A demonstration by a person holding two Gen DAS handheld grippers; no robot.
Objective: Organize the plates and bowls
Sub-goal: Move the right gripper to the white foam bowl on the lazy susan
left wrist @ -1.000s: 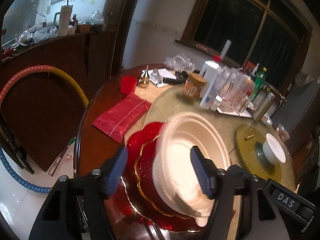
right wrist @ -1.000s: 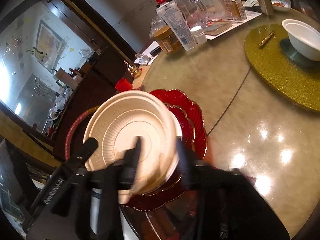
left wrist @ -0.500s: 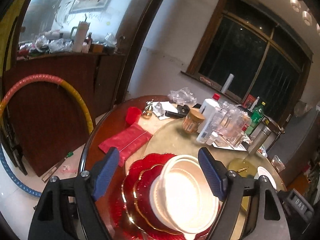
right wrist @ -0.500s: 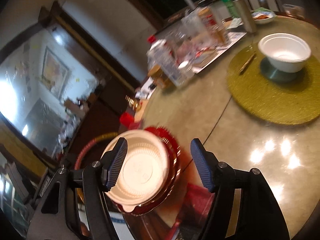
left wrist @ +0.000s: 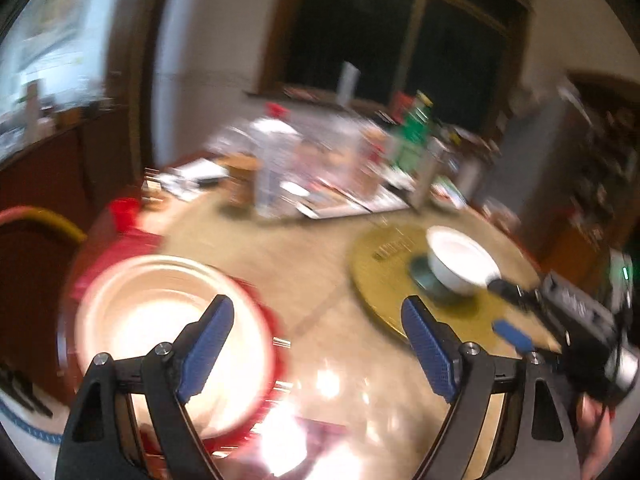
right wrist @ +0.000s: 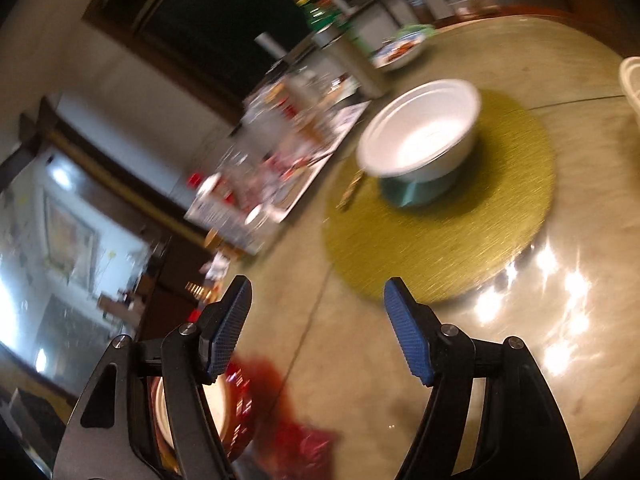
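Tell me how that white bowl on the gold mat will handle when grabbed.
The white bowl looks thin-walled, so probably light and easily squashed. It perches on a small teal base, so a sideways nudge may tip it. Its glossy surface could slip.

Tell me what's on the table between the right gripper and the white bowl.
In the right wrist view, bare tabletop, then the round green-gold mat that the white bowl stands on; nothing else lies ahead of the open right gripper.

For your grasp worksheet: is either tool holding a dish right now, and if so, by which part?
Nothing is held. The left tool and right tool both stand open, jaws having just been opening, with nothing between them.
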